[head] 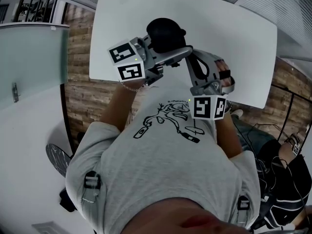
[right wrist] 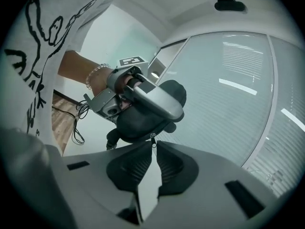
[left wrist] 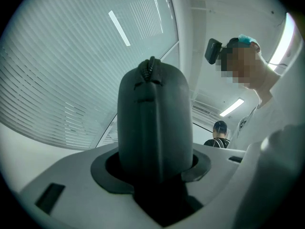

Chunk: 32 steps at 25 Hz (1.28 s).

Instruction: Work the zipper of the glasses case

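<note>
The dark, rounded glasses case (head: 165,33) is held up above the white table (head: 219,28). My left gripper (head: 163,52) is shut on it. In the left gripper view the case (left wrist: 155,113) stands upright between the jaws of the left gripper (left wrist: 152,168), with its zipper line (left wrist: 151,70) running over the top. My right gripper (head: 189,58) reaches in from the right. In the right gripper view the small zipper pull (right wrist: 152,142) hangs below the case (right wrist: 143,123), and the tips of the right gripper (right wrist: 152,146) pinch it.
A glass partition (head: 31,57) stands to the left, with a strip of wood floor (head: 80,91) beside the table. A second person (head: 287,179) in dark clothes is at the lower right. Cables (right wrist: 78,123) trail on the floor.
</note>
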Tool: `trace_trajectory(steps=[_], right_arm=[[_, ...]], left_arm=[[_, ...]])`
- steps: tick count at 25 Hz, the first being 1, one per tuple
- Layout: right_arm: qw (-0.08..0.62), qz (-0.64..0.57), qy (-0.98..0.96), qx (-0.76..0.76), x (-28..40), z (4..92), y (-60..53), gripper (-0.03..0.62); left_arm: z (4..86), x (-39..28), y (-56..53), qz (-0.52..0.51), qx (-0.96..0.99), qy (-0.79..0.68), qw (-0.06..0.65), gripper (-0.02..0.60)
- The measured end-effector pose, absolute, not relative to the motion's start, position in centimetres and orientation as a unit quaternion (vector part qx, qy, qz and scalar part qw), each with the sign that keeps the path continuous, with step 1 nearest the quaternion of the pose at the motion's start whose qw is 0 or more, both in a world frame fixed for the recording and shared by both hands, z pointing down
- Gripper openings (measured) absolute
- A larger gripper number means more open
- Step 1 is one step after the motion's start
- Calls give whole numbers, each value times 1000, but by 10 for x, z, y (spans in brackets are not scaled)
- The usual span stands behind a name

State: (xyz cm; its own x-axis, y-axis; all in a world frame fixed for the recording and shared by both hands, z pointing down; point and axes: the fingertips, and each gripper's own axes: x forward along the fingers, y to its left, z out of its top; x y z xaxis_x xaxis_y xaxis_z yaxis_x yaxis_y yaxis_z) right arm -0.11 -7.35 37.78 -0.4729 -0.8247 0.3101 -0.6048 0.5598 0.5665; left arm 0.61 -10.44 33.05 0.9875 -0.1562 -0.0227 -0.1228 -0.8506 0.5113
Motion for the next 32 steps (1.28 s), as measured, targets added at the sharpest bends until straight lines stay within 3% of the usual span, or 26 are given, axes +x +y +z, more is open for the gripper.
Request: trace_trajectory(steps=[9, 20, 32], right_arm=[[285, -195, -833, 432, 10, 388, -79, 7], [294, -170, -832, 439, 15, 387, -80, 3], [286, -178, -828, 448, 24, 381, -81, 3]], left_arm=[[344, 16, -114, -31, 954, -90, 285, 232], [345, 19, -101, 25, 972, -76, 220, 236], [363, 23, -82, 76, 977, -35, 195, 256]])
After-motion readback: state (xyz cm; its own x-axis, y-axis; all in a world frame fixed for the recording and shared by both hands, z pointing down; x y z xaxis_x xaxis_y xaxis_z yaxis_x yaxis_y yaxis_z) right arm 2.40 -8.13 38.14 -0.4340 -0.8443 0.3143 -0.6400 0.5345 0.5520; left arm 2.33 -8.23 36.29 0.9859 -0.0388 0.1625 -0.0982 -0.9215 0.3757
